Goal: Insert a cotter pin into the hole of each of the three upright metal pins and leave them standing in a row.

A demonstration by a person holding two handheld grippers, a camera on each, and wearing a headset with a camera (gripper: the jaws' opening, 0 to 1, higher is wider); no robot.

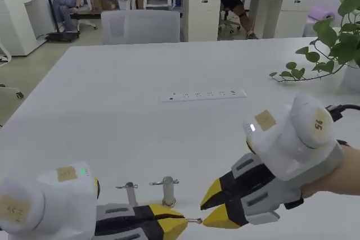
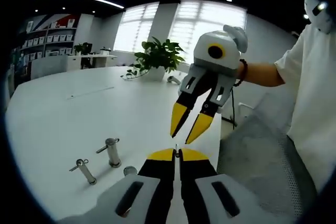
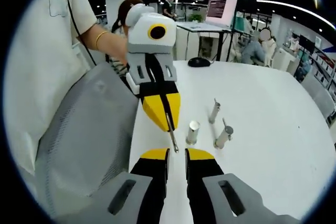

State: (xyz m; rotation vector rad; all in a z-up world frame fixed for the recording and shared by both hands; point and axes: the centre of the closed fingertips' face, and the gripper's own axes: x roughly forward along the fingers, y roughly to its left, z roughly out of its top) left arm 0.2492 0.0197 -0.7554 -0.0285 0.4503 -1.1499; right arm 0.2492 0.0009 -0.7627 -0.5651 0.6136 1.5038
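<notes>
Left gripper [image 2: 177, 154]: its jaws are pressed together on a thin cotter pin [image 3: 172, 136], pinched at the yellow tips. The pin's free end sticks out past them.
Right gripper [image 3: 178, 153]: its jaws are spread with nothing between them. In the head view its tips sit just beside the cotter pin's free end, and whether they touch it cannot be told.
Cotter pin: a slim, straight piece of grey wire, held in the air above the table's near edge and pointing toward the right gripper.
Gripper build: pointed yellow tips on black fingers, grey slotted side panels and a rounded white body, each held in a person's hand.
Metal pins [image 3: 193, 132]: three short, shiny cylinders stand upright on the table just beyond the left gripper.
Fitted pins: the two farther ones [image 1: 168, 190] each carry a wire cotter crosswise near the top.
Bare pin: the one nearest the left gripper [image 2: 129, 171] has a plain flat top with no cotter through it.
Table [image 1: 112, 111]: a broad, smooth, white surface.
Power strip [image 1: 202, 95]: white and flat, lying well beyond the pins.
Plant [image 1: 332, 49]: green and leafy, at the table's far right.
</notes>
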